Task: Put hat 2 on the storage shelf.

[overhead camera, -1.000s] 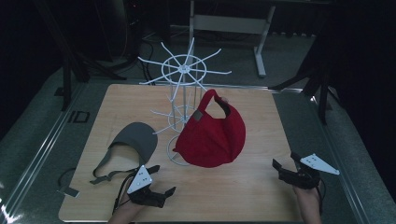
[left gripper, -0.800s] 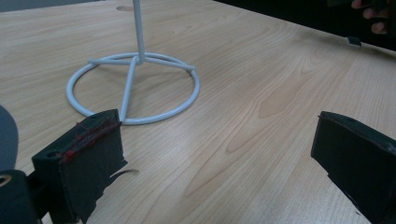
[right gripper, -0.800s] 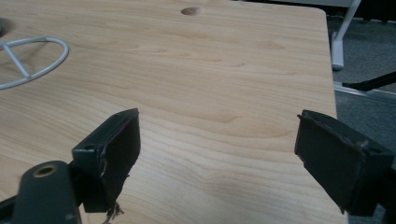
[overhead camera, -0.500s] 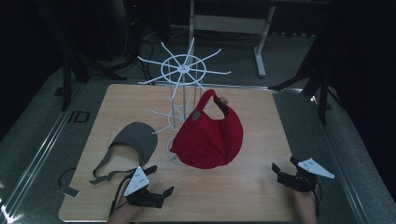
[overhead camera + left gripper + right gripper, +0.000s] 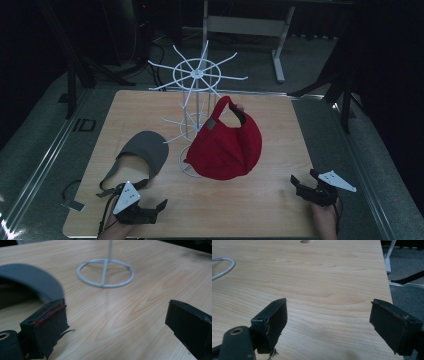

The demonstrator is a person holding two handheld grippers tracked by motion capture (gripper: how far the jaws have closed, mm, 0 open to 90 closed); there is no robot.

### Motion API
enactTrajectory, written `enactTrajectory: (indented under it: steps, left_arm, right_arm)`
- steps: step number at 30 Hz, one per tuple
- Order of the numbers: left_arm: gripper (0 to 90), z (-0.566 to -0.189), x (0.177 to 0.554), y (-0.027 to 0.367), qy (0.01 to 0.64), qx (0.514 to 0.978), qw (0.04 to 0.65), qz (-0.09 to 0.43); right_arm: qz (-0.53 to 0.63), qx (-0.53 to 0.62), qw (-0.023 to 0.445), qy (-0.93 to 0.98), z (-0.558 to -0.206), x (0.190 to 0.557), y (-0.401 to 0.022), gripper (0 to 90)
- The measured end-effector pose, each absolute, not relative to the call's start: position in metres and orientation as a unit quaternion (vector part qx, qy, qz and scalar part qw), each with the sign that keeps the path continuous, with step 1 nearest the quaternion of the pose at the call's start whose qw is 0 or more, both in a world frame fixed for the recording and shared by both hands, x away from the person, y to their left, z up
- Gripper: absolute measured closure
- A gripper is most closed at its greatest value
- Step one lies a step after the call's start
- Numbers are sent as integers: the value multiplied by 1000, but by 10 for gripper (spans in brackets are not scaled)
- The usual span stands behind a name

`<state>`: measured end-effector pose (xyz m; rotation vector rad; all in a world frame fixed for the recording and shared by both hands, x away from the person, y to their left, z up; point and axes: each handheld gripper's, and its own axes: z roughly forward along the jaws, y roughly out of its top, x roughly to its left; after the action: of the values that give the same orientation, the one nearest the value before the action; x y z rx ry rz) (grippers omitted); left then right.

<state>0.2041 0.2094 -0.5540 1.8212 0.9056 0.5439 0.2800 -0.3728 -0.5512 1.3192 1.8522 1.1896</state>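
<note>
Both claws sat low at the near edge of the table [image 5: 280, 125], jaws spread and pinching nothing: the left claw [image 5: 150, 211] at the near left corner, the right claw [image 5: 306, 186] at the near right. A red cap [image 5: 226, 147] hung by its back strap from an arm of the white wire rack [image 5: 196, 80], its crown sagging down toward the rack's ring base [image 5: 105, 272]. A grey visor [image 5: 145, 150] lay flat on the wood, just left of that base and just ahead of the left claw.

Judging by how things lay, the visor was the next piece to be hung. The left claw would do well to take it by the stiff brim edge rather than the loose strap, lift it level, and carry it to a free arm clear of the red cap so the rack did not tip.

From above, the rack's full spread of arms and the cap's hanging point were plain. The left claw's own camera instead showed the curved grey brim [image 5: 32, 280] touching or nearly touching its left jaw. The right claw's camera gave bare wood and a sliver of the ring base [image 5: 222, 266] well off to its left.
</note>
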Motion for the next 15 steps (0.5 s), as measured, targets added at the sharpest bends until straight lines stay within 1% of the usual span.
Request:
enactTrajectory:
  steps: [3, 5, 6, 10, 15]
  left_arm:
    - [41, -553, 201, 221, 397, 745, 489, 218]
    - [44, -552, 200, 225, 401, 747, 484, 217]
    - [43, -551, 196, 233, 407, 748, 468, 236]
    - [43, -547, 189, 254, 424, 732, 471, 249]
    - [44, -547, 190, 280, 463, 719, 438, 277]
  right_arm:
    - [444, 491, 283, 695, -552, 280, -372, 145]
    - [443, 491, 283, 695, -551, 280, -372, 145]
    - [444, 491, 283, 694, -551, 280, -372, 145]
    - [448, 493, 280, 691, -551, 279, -373, 145]
    - [448, 492, 277, 693, -551, 280, -373, 145]
